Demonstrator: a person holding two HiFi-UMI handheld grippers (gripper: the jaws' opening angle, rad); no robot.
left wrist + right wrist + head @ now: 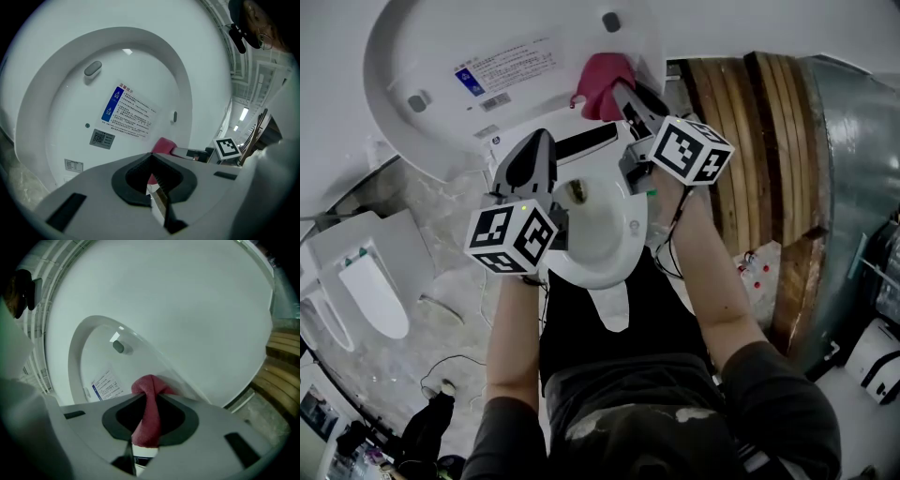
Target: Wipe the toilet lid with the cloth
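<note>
The white toilet lid (441, 56) stands raised, its underside with a blue-and-white label (506, 70) facing me. A pinkish-red cloth (602, 84) is pressed against the lid's right edge, and my right gripper (619, 96) is shut on it. In the right gripper view the cloth (150, 408) hangs bunched between the jaws in front of the lid (98, 366). My left gripper (534, 155) is shut with nothing in it, pointing at the lid's lower part above the toilet seat (614, 253). The left gripper view shows the lid (136, 79), the cloth (161, 146) and the right gripper (197, 153) beyond.
Another white toilet (366, 281) sits at the left on the marbled floor. Wooden planks (750, 141) and a grey metal duct (853, 169) stand close on the right. A white device (877, 361) is at the lower right. The person's body fills the lower middle.
</note>
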